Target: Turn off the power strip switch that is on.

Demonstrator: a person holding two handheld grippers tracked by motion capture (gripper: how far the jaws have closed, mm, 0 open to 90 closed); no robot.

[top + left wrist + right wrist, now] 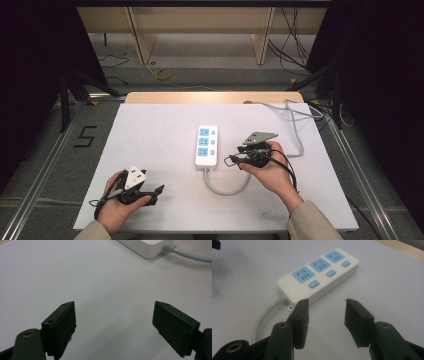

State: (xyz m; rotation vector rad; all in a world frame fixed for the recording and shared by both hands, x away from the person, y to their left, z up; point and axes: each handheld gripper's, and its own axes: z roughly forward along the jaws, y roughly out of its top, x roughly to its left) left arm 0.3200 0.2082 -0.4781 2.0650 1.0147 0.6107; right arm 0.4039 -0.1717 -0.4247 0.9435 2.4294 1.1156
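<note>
High view: power strip (pixel 206 145) lies mid-tabletop (pixel 150 150).
Right gripper (pixel 231 160) gapes empty beside it; left gripper (pixel 159 190) gapes empty, well apart.

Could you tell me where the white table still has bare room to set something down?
The far-left stretch, left of the power strip and beyond the left tool, is bare. It is crowded between the strip, its grey cable and the right tool.

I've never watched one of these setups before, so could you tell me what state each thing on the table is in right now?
Power strip: flat on the table, sockets up, nothing plugged in.
Its cable: attached, curving away across the table.
Left gripper: open, empty.
Right gripper: open, empty, beside the strip.
</note>
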